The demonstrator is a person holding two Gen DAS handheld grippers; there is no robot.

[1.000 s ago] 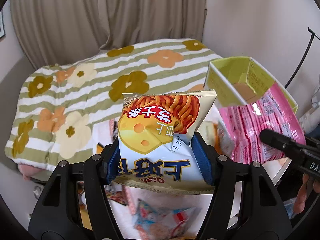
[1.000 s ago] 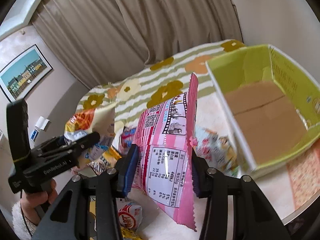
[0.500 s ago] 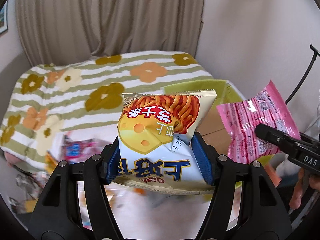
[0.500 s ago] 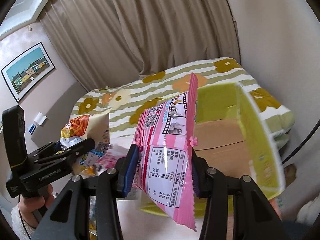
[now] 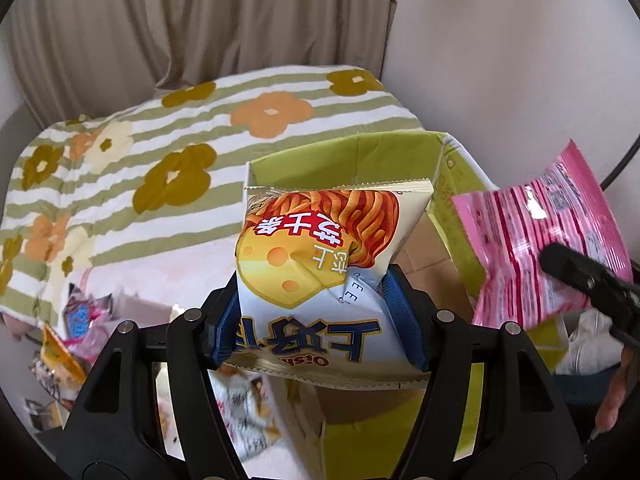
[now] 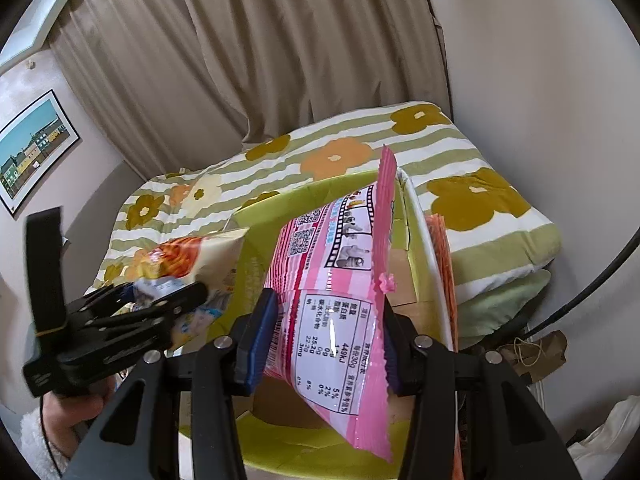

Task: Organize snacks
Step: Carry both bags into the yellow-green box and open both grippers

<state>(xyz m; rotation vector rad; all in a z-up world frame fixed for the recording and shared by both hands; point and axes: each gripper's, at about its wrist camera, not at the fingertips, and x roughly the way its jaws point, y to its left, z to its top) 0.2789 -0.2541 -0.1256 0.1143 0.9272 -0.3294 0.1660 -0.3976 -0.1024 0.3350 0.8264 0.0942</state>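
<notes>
The left claw [image 5: 316,320] pinches a cheese snack bag [image 5: 320,264] between its blue pads, holding it over the open green box [image 5: 360,156]. Just to its right, the right claw [image 6: 324,344] is clamped on a pink snack bag [image 6: 336,300], also raised above the box, whose brown cardboard floor shows below. More snack packets [image 5: 72,340] lie loose on the bench at the left, and a flowered striped blanket [image 5: 160,140] covers the bed behind, before beige curtains [image 6: 240,60].
</notes>
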